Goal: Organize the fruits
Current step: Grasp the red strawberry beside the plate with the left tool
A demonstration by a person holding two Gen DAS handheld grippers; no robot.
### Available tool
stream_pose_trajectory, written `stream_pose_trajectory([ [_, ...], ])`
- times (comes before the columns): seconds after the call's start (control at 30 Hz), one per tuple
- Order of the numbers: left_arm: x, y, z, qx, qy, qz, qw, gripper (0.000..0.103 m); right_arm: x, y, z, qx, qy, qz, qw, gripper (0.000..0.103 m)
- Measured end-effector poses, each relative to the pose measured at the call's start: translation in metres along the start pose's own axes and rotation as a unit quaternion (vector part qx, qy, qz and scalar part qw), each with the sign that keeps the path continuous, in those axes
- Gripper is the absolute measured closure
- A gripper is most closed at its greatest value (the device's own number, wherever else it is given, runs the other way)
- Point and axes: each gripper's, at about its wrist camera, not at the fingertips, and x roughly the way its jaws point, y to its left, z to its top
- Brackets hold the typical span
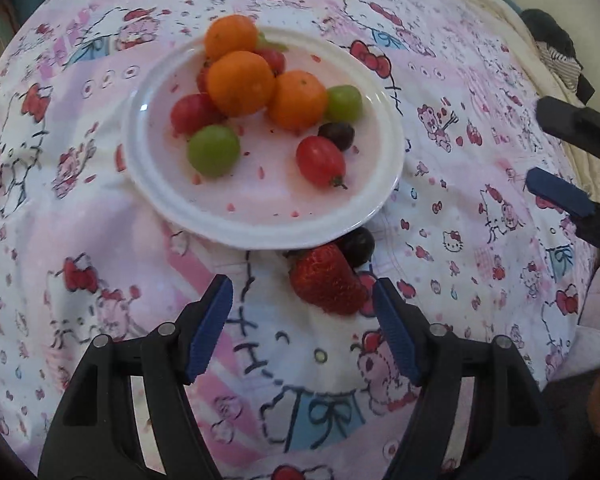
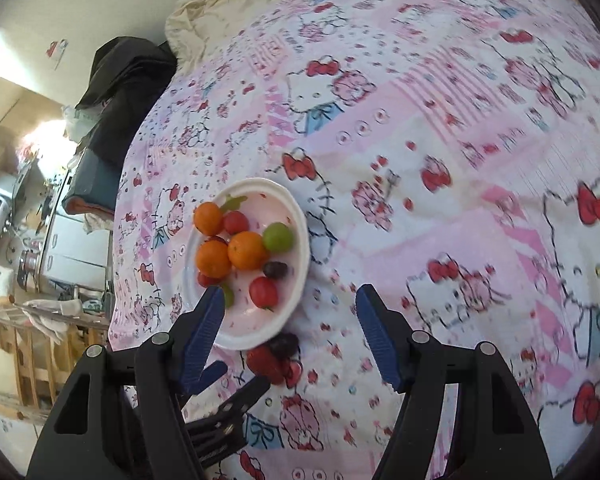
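A white plate [image 1: 384, 128] sits on the Hello Kitty bedsheet and holds three oranges [image 1: 240, 82], green grapes [image 1: 213, 151], red tomatoes [image 1: 321, 161] and a dark grape [image 1: 337, 135]. A strawberry [image 1: 327, 284] and a dark grape [image 1: 358, 247] lie on the sheet just in front of the plate. My left gripper [image 1: 302, 300] is open, with the strawberry just ahead by its right finger. My right gripper [image 2: 290, 304] is open and empty above the plate's [image 2: 300, 240] near edge; the strawberry [image 2: 265, 364] lies below it. The right gripper's fingers also show in the left wrist view [image 1: 560, 192].
The patterned sheet [image 2: 440, 200] spreads wide to the right. A cream blanket [image 2: 204, 12] and dark clothing [image 2: 128, 80] lie at the bed's far edge. Shelves and clutter [image 2: 28, 240] stand beyond the bed's left side.
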Motion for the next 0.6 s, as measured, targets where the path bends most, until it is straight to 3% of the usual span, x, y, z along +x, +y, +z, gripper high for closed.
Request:
stream_pose_trajectory([
  [0.1, 0.009, -0.009, 0.005, 0.009, 0.007, -0.008, 0.9999, 0.034, -0.005, 0.001, -0.006, -0.011, -0.004, -0.007, 1.0, 0.033],
  [0.43, 0.021, -0.011, 0.004, 0.035, 0.01, 0.016, 0.9992, 0.04, -0.002, 0.003, -0.016, -0.024, 0.002, -0.017, 1.0, 0.033],
  [0.5, 0.021, -0.01, 0.005, 0.034, 0.01, 0.025, 0.9991, 0.053, -0.001, 0.006, -0.017, -0.032, 0.003, -0.022, 0.999, 0.033],
  [0.57, 0.019, -0.012, 0.004, 0.045, 0.01, 0.007, 0.9989, 0.068, 0.0, 0.007, -0.017, -0.038, 0.002, -0.026, 0.999, 0.033],
  [0.6, 0.018, -0.014, 0.003, 0.053, 0.01, 0.012, 0.9985, 0.068, 0.0, 0.007, -0.018, -0.038, 0.002, -0.026, 0.999, 0.033],
])
